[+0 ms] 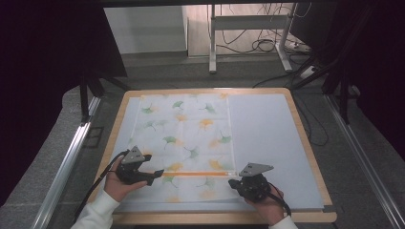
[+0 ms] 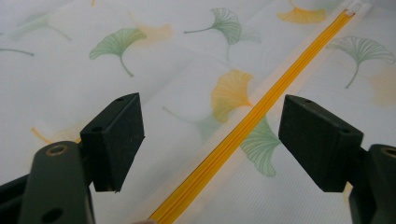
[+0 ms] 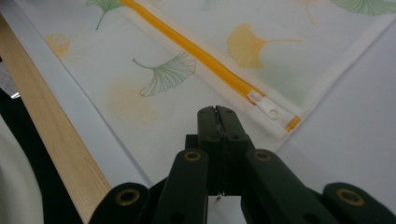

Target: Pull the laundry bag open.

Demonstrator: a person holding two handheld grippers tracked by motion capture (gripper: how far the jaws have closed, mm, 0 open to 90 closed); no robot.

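Just one zippered bag (image 1: 184, 138), two claws (image 1: 154, 176) (image 1: 232, 183).

A lab: dark-curtained rig frame (image 1: 86, 102), floor cables (image 1: 267, 45), table (image 1: 305, 138).

A mat (image 1: 267, 138) covers the counter (image 1: 310, 143); the pouch (image 1: 186, 138) lies on the mat's left half. Its zipper (image 1: 198, 173) runs across the near end, between my left gripper (image 1: 154, 174) and my right gripper (image 1: 231, 183), its slider (image 3: 263, 105) just ahead of my right fingers (image 3: 224, 122)

One leaf-print bag (image 1: 184, 138), one orange zipper (image 1: 198, 173) with one white pull tab (image 3: 264, 105), two tongs, left (image 1: 155, 175) and right (image 1: 233, 183)
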